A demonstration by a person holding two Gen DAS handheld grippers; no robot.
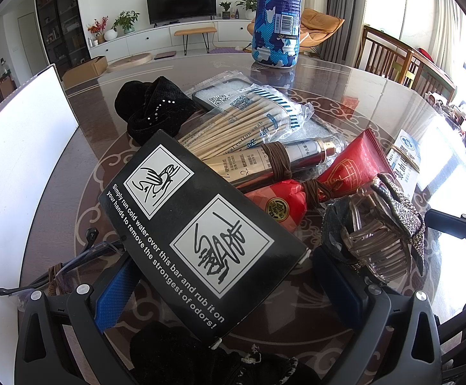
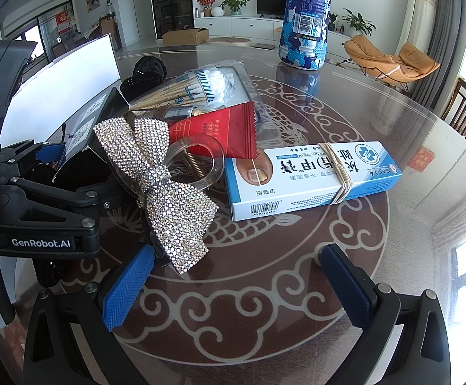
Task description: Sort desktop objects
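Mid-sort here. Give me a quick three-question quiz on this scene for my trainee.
1. True or false: the right gripper is holding the bow clip.
2. What sits between the jaws of the left gripper? A) black box B) mug C) spoon
3. Fill in: the cream box is wrapped with an elastic ____.
Key: 1 false, its jaws are open and empty; 2 A; 3 band.
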